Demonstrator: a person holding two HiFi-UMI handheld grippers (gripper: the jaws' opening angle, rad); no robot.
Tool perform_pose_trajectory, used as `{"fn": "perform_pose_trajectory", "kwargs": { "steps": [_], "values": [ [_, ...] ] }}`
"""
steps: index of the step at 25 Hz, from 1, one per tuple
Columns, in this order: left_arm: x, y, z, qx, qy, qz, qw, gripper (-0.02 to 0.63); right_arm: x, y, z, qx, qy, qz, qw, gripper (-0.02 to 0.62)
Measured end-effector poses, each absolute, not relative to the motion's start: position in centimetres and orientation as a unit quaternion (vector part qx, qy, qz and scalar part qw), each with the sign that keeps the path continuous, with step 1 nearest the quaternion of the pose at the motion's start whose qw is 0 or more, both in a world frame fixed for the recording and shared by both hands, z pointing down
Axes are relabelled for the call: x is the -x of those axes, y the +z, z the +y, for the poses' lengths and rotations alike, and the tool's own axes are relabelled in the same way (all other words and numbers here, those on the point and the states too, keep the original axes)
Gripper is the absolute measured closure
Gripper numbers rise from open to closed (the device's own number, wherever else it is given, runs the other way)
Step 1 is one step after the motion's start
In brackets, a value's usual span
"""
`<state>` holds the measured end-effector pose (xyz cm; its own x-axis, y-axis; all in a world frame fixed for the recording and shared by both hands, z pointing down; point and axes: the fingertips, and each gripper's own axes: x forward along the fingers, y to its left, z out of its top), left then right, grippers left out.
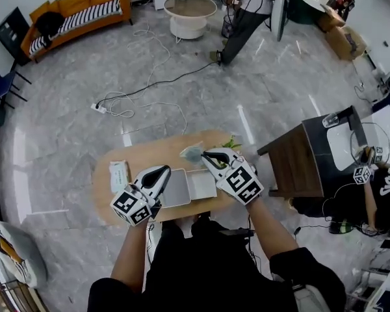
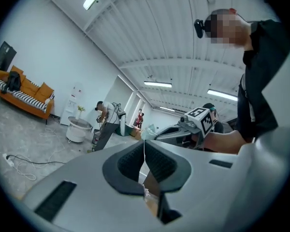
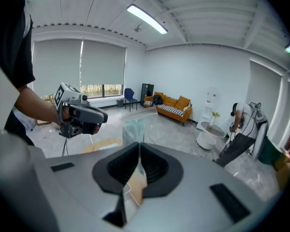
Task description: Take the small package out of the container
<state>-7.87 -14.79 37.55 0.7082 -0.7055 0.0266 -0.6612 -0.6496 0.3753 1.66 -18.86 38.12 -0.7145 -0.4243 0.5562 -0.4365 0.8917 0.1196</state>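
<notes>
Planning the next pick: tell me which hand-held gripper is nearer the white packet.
Left. The left hand-held gripper is just right of the white packet; the right hand-held gripper is farther right, beyond the open box.

container on table, pack at left

I read R gripper jaws as near-closed, pads pinching a thin clear pkg. Its top sticks up above the jaws. Prob a film bag, but it's see-thru so edges are hard to call. L gripper is upper left in a hand, apart from the pkg. Tan tabletop below. Bkgd: orange sofa, round white table, person far right.
</notes>
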Motion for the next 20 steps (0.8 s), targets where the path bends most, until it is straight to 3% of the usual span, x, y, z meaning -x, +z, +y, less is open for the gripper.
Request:
{"fn": "perform_pose_trajectory", "kwargs": {
  "steps": [8, 20],
  "values": [
    [8.6, 29.4, -14.1, -0.918, -0.076, -0.374, 0.111, 0.588, -0.4, 29.3, -17.1, -0.223, 0.051, -0.962, 0.149, 0.569],
    [8.9, 20.0, -11.2, -0.928, -0.095, -0.358, 0.023, 0.588, -2.9, 17.7, -13.5, -0.22, -0.01, -0.974, -0.053, 0.569]
  ]
}}
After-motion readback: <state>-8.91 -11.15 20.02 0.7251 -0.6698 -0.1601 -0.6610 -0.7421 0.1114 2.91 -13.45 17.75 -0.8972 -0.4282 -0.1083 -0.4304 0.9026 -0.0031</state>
